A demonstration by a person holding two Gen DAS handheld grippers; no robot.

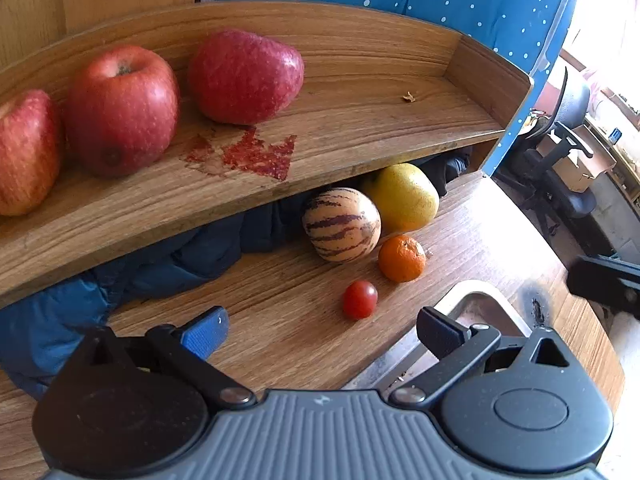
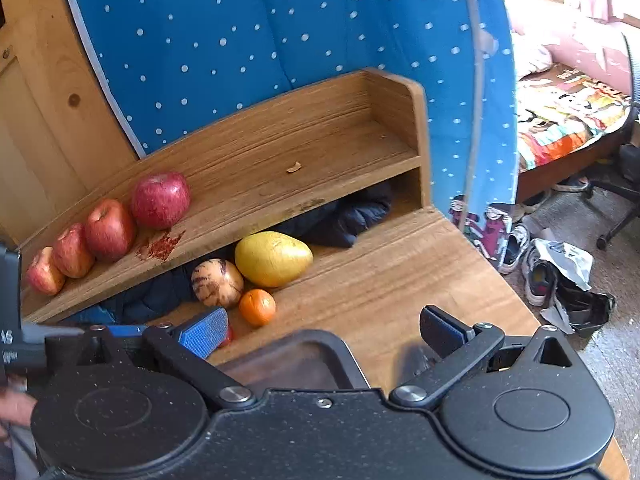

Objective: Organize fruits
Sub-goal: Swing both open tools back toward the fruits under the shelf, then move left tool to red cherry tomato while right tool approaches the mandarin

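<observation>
Red apples (image 1: 120, 108) (image 2: 160, 199) sit in a row on the left of the wooden shelf (image 1: 360, 120) (image 2: 320, 148). On the table below lie a yellow fruit (image 1: 404, 196) (image 2: 272, 258), a striped melon-like fruit (image 1: 341, 224) (image 2: 217, 282), an orange mandarin (image 1: 401, 258) (image 2: 257, 307) and a cherry tomato (image 1: 360, 299). My left gripper (image 1: 320, 328) stands open just short of the tomato, nothing between its fingers. My right gripper (image 2: 324, 332) is open over a metal tray (image 2: 296, 360), to the right of the fruit.
A dark blue jacket (image 1: 120, 272) (image 2: 344, 216) is stuffed under the shelf. The metal tray (image 1: 480, 304) sits at the table's front. A dotted blue panel (image 2: 260, 40) backs the shelf. The table edge drops off at right toward shoes (image 2: 536, 276) and a chair (image 1: 560, 152).
</observation>
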